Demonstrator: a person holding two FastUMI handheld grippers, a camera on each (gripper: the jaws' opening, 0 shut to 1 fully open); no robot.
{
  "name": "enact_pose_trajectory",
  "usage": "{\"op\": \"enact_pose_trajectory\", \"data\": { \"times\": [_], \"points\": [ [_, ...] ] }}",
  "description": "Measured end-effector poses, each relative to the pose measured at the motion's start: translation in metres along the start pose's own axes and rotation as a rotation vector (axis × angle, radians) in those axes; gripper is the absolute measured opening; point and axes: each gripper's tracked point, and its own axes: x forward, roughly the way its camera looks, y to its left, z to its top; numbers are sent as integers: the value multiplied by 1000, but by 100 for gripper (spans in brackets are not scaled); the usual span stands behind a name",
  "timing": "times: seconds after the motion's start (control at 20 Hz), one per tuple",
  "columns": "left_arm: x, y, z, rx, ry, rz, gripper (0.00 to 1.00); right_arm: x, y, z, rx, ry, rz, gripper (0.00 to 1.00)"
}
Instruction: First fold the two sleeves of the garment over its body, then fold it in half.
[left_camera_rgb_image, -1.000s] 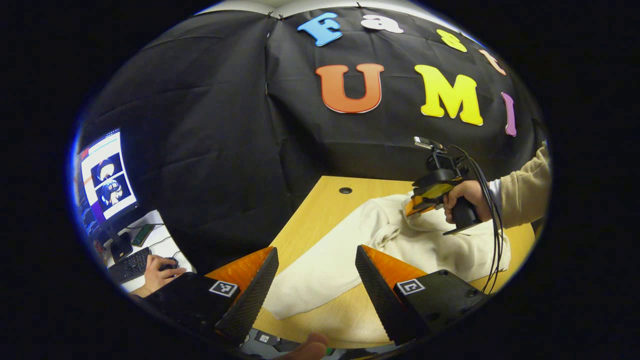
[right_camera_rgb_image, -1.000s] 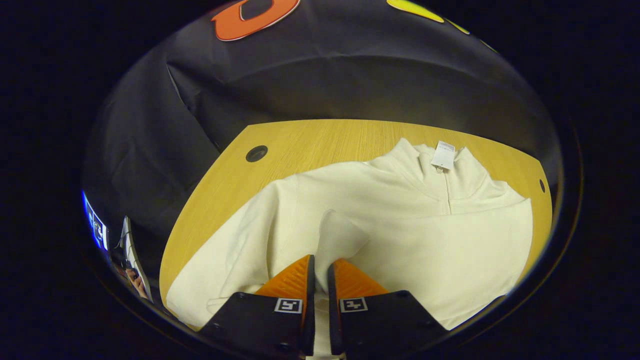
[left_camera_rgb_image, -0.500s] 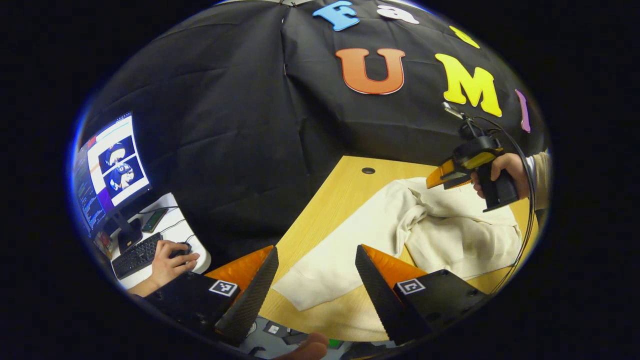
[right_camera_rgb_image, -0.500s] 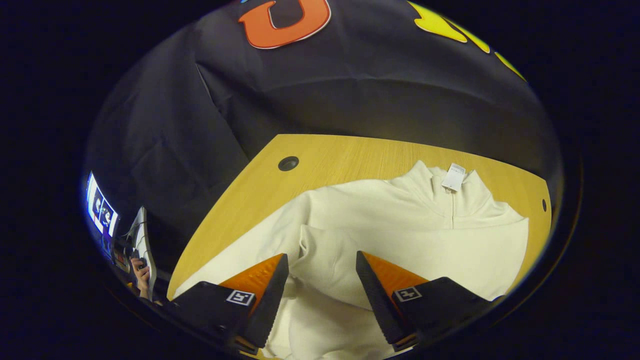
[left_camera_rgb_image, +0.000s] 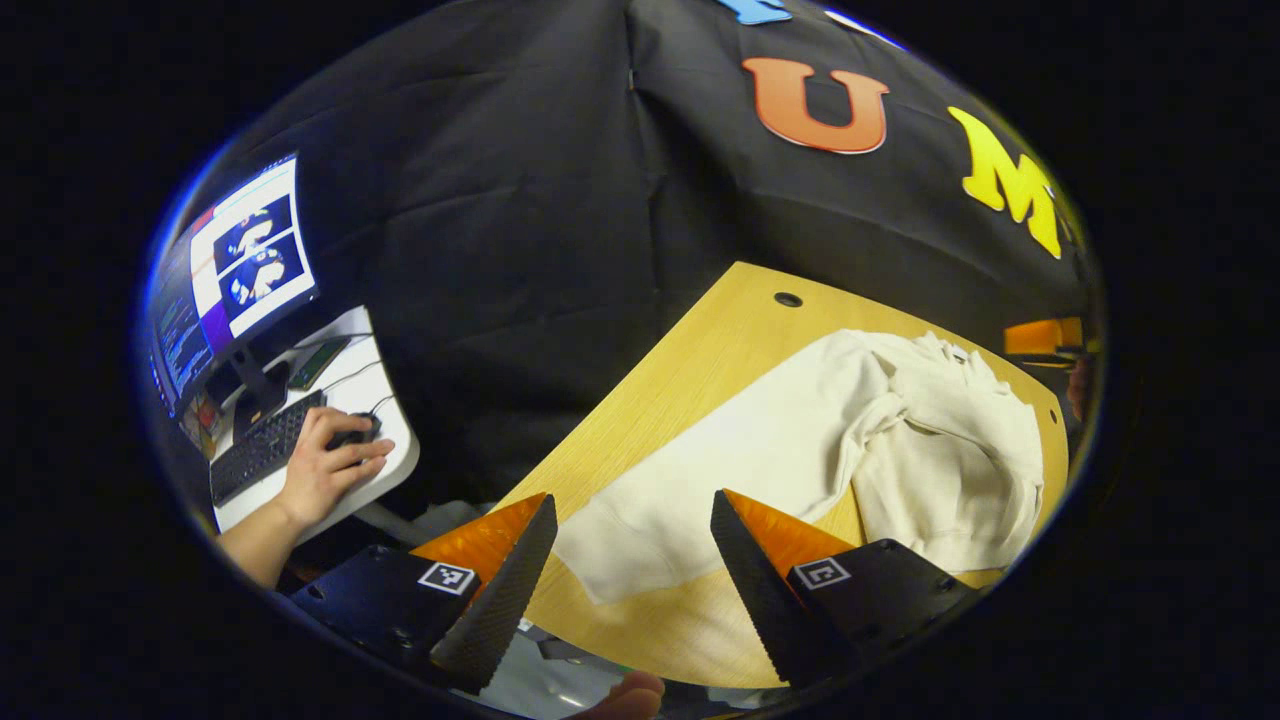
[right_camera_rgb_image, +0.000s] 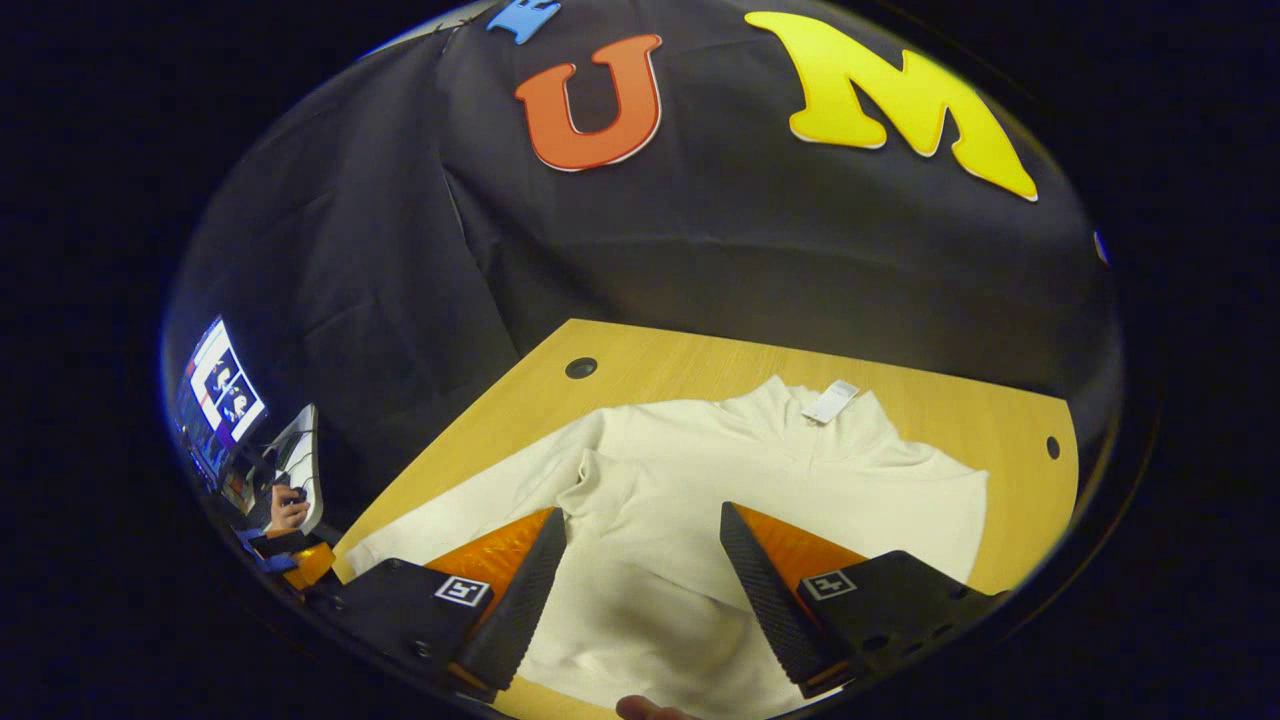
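Observation:
A cream sweatshirt (right_camera_rgb_image: 700, 490) lies flat on the wooden table (right_camera_rgb_image: 700, 360), collar and label (right_camera_rgb_image: 830, 401) toward the wall. One sleeve lies folded across its body (left_camera_rgb_image: 940, 470). The other sleeve (left_camera_rgb_image: 650, 520) stretches out toward the table's near corner, its cuff just ahead of my left gripper (left_camera_rgb_image: 625, 590). That gripper is open and holds nothing. My right gripper (right_camera_rgb_image: 640, 590) hovers open above the garment's lower body, apart from the cloth. In the left gripper view the right gripper (left_camera_rgb_image: 1040, 338) shows at the far right, past the collar.
Left of the table stands a white side desk with a monitor (left_camera_rgb_image: 245, 250) and keyboard (left_camera_rgb_image: 265, 455); a person's hand (left_camera_rgb_image: 325, 470) rests on a mouse there. Cable holes (right_camera_rgb_image: 581, 367) (right_camera_rgb_image: 1046, 447) mark the table's back corners. The black wall is close behind.
My right gripper opened, let go of the sleeve on the body and drew back and up. The left gripper stayed open and shifted left, toward the outstretched sleeve's cuff.

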Motion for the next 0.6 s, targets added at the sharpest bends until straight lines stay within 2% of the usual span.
{"op": "enact_pose_trajectory", "data": {
  "times": [0.05,0.25,0.35,0.4,0.5,0.6],
  "points": [
    [3,5,-6,-34,30,31,99,-15,-10,-4,-7,-6,-3,96],
    [14,22,-15,-116,91,138,100,-66,-39,-36,34,27,-16,96],
    [20,22,-26,-174,141,162,99,-82,-52,-54,41,45,-37,96],
    [24,20,-31,-209,171,165,99,-89,-53,-63,45,57,-43,93],
    [31,20,-42,-278,221,182,99,-97,-57,-81,60,81,-53,97],
    [38,20,-48,-316,258,191,99,-101,-57,-106,93,126,-60,96]
  ]
}}
